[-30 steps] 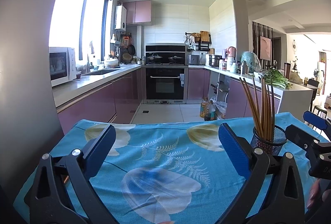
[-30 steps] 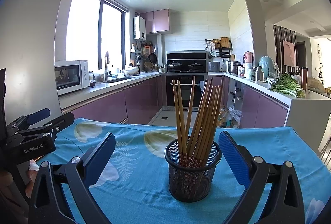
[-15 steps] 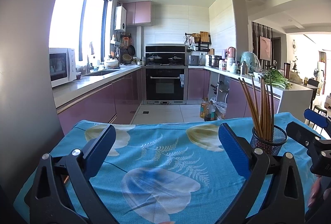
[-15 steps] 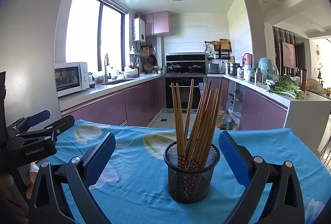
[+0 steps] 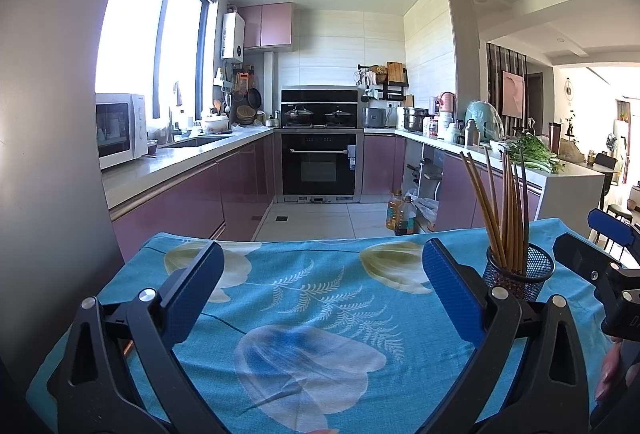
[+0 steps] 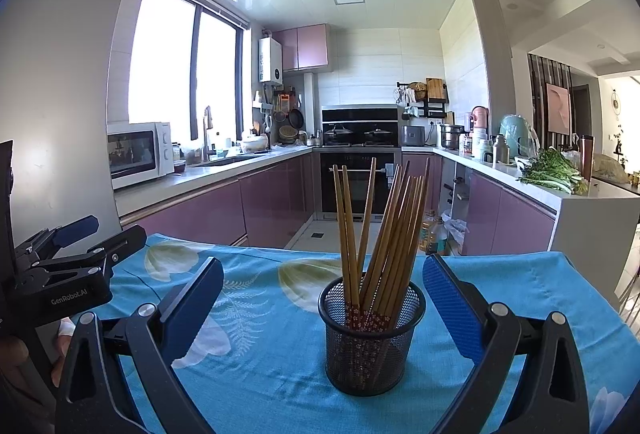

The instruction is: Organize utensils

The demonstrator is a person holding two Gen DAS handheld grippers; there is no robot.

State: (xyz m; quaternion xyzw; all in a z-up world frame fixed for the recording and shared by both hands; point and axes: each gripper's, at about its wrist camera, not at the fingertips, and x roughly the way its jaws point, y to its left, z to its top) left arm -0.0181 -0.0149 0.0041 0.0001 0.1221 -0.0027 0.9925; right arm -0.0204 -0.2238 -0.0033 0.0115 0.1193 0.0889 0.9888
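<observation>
A black mesh holder [image 6: 372, 334] stands upright on the blue flowered tablecloth [image 6: 260, 354]. Several wooden chopsticks [image 6: 380, 226] stand in it, fanned out. My right gripper [image 6: 322, 290] is open and empty, with the holder between its fingers and a little ahead of them. My left gripper [image 5: 320, 274] is open and empty over bare cloth [image 5: 304, 314]. In the left wrist view the holder [image 5: 518, 274] with its chopsticks [image 5: 500, 201] stands to the right, beyond the right finger. The left gripper also shows in the right wrist view [image 6: 76, 246], and the right gripper shows in the left wrist view [image 5: 600, 238].
The table's far edge [image 5: 320, 240] drops to the kitchen floor. Purple cabinets and a counter with a microwave [image 5: 120, 129] run along the left. An oven [image 5: 320, 161] is at the back. A counter with greens [image 6: 552, 169] is on the right.
Both views have drawn back slightly. The holder sits a little farther from the right gripper and lower in frame. Both grippers stay open.
</observation>
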